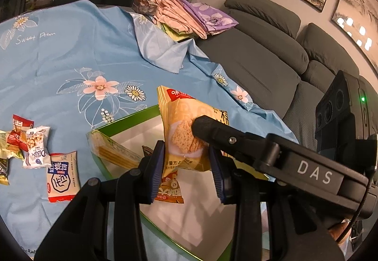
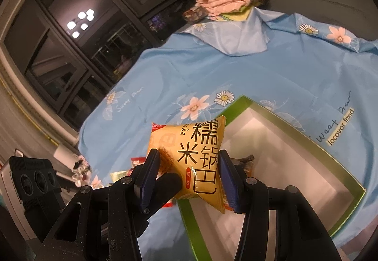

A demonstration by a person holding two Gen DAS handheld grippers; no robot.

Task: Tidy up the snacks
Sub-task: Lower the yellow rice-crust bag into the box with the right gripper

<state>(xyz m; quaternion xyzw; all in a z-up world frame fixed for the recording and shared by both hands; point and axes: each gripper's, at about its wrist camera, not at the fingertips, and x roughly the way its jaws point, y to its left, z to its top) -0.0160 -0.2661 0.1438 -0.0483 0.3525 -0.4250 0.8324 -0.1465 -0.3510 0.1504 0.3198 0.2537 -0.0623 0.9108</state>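
Yellow snack packet (image 2: 193,159): we see a puffy, glossy yellow-orange pillow pack with large dark characters on one face and a rice-cracker picture on the other (image 1: 186,133). It sits centre frame in both views, in the air over the green-rimmed box.

Left gripper (image 1: 187,173): clenched on the lower part of the packet; the blue pads (image 1: 157,171) press into its sides.

Right gripper (image 2: 186,178): clamped on the same packet, pads indenting the film on both sides. In the left wrist view its black finger crosses in from the right and lies against the packet face.

Risk, slip: we judge the film slick and air-filled, so the packet could squirt out of either pair of jaws if the two hands pull apart or twist against each other.

Risk, crushing: the contents look brittle; a harder squeeze could break them or burst the seal.

Risk, bad drop: letting go while over the rim could tip the packet onto the cloth instead of inside.

Green-rimmed box (image 2: 278,128): open, white inside, lower centre-right of the right wrist view. One flat yellow packet (image 1: 113,152) leans in its left corner and something dark lies beside it; we cannot tell what.

Loose snacks (image 1: 37,150): several small packets lie on the blue floral cloth (image 1: 70,60) at lower left of the left wrist view, well apart from the box.

Folded fabrics (image 1: 189,15): stacked at top centre, next to a grey sofa (image 1: 271,60).
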